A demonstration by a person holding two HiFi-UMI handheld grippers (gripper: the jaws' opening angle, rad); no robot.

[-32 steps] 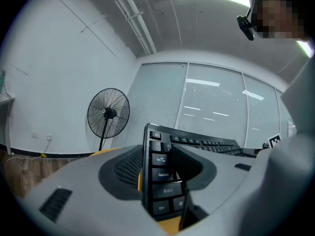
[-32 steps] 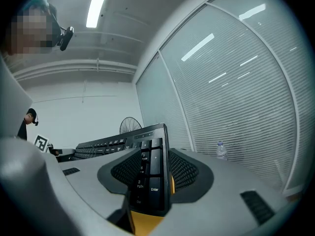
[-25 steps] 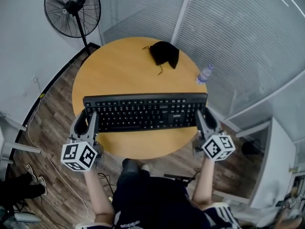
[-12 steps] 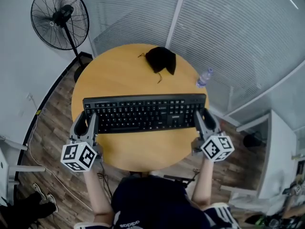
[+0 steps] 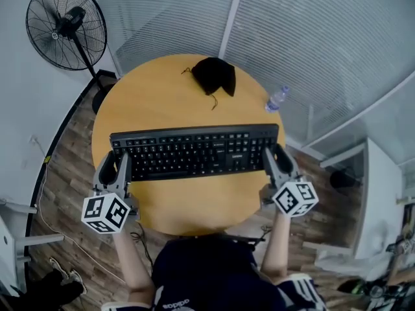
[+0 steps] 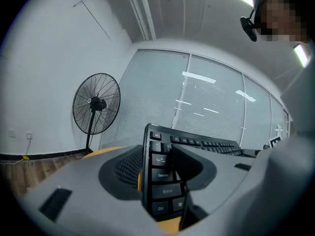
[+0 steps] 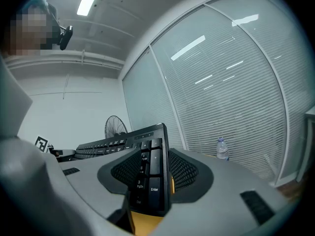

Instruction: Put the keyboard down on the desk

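A black full-size keyboard (image 5: 194,150) hangs level over the round wooden desk (image 5: 168,96), held at both ends. My left gripper (image 5: 115,167) is shut on its left end, where the keyboard (image 6: 160,173) stands edge-on between the jaws. My right gripper (image 5: 275,161) is shut on the right end, with the number-pad edge of the keyboard (image 7: 150,176) pinched between its pads. Whether the keyboard touches the desk top cannot be told.
A black cloth item (image 5: 214,74) lies at the desk's far side. A clear water bottle (image 5: 276,99) sits at the far right rim. A standing fan (image 5: 65,24) is on the floor at the left, and glass partitions with blinds (image 5: 311,37) are behind.
The keyboard stays gripped at both ends. The head view has shifted, so the desk and fan sit further left and up in the frame; the keyboard appears slightly lower toward the desk's near half.
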